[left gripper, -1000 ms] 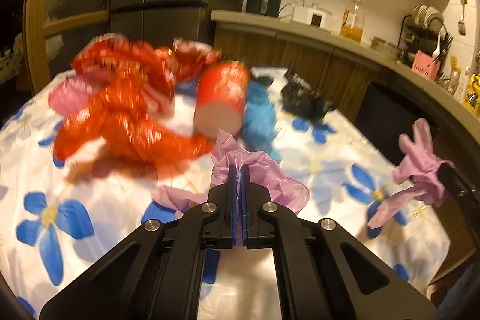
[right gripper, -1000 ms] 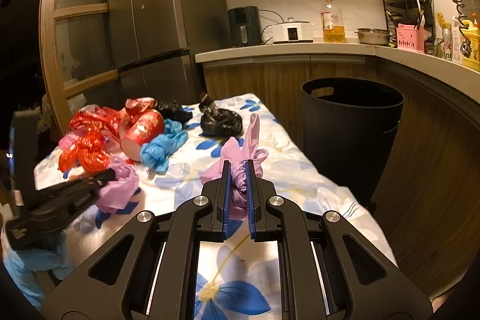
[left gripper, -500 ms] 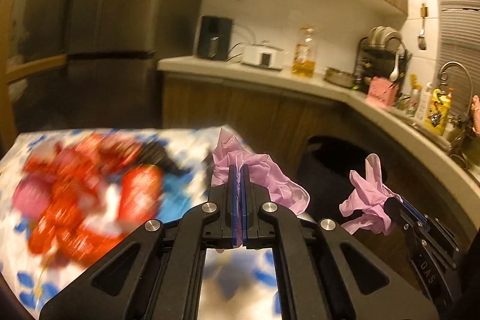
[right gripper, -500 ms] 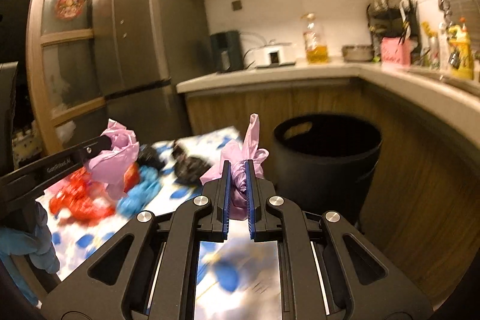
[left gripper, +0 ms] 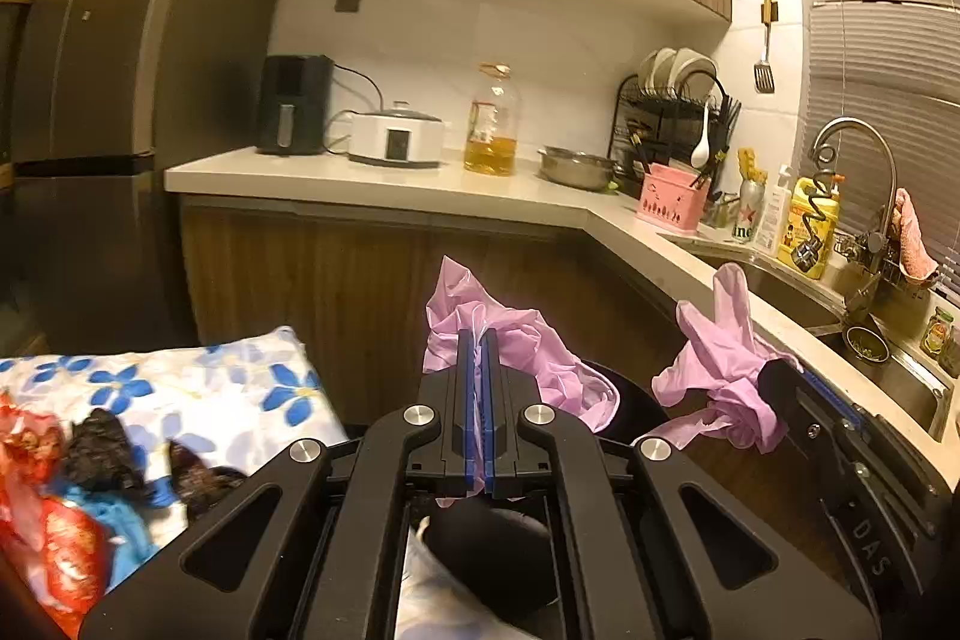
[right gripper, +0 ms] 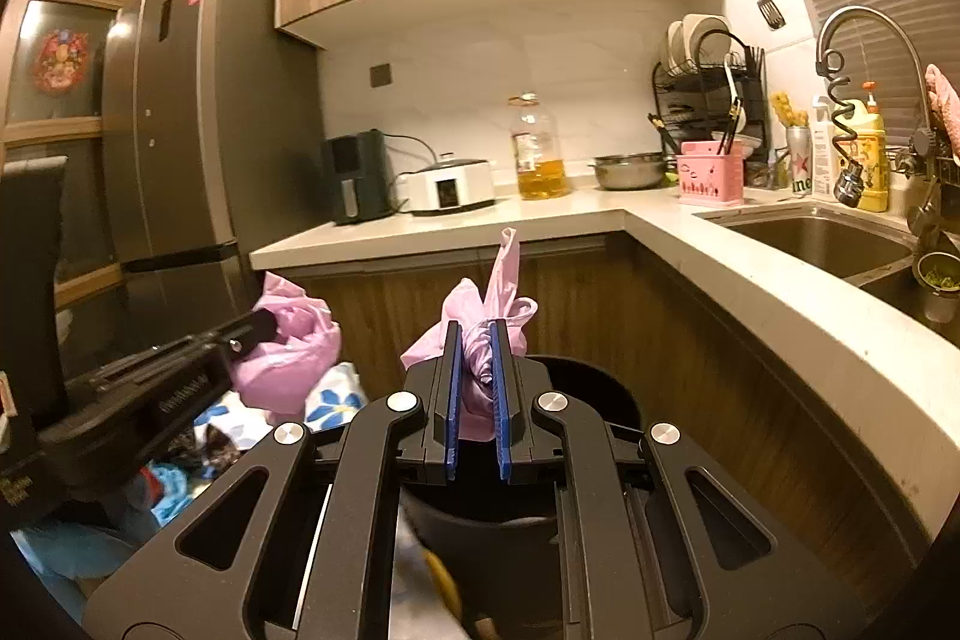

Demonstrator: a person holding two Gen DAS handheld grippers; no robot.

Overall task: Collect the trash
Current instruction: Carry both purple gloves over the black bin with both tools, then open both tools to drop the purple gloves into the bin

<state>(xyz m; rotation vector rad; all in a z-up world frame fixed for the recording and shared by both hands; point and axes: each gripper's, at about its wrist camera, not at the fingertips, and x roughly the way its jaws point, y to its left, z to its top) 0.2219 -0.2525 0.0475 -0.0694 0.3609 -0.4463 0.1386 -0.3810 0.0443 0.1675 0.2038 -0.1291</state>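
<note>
**Above the bin, both grippers carry pink bags**

Left wrist view: left gripper (left gripper: 478, 340) is clenched on a crumpled pink bag (left gripper: 534, 346); the black bin (left gripper: 624, 400) lies just ahead and below, mostly hidden. Table (left gripper: 240, 388) with leftover trash sits left.

Right wrist view: right gripper (right gripper: 474, 340) pinches a knotted pink bag (right gripper: 480, 334) directly over the bin's open mouth (right gripper: 576, 376), seemingly nearer for dropping.

left gripper's bag (left gripper: 528, 352): pink
right gripper's bag (right gripper: 480, 340): pink
gripper pads (right gripper: 451, 400): blue
bin (right gripper: 576, 382): black
tablecloth (left gripper: 210, 388): white, blue flowers
table wrappers (left gripper: 54, 550): red, perhaps foil
</note>
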